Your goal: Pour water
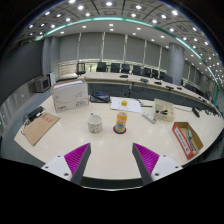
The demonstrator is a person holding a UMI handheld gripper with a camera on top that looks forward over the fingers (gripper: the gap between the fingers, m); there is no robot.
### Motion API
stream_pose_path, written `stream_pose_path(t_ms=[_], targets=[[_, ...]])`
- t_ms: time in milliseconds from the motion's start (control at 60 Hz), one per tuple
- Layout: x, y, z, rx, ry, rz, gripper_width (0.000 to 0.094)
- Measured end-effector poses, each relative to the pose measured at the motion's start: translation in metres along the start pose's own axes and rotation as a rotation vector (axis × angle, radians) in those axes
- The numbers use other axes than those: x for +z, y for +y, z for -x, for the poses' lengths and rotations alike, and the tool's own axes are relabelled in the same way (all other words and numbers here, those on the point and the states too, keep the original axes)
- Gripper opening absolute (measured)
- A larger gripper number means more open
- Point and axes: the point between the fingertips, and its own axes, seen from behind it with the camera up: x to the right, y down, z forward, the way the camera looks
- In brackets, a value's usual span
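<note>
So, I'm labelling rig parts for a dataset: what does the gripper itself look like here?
The gripper shows two dark grey fingers that splay apart toward the table. Each finger bears a bright magenta pad on its inner face, with fine ridged striping across it. A dark housing edge joins the fingers at their base. No cables, markings, hand or sleeve show.

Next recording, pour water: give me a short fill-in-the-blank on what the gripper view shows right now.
1. The gripper fingers are ____, holding nothing.
2. The white cup stands ____ the bottle, both beyond the fingers.
3. The bottle stands ____ on the table.
4. The printer sits ____ the cup, farther from the gripper.

Missing words: open; beside; upright; behind
</note>
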Motion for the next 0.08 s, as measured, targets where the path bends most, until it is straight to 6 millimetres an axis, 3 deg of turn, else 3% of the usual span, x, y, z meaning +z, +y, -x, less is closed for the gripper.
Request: stream_pose_path(t_ms=[83], targets=[[-0.0057, -0.0026, -0.0046, -0.017, 0.025, -0.006, 0.0859]])
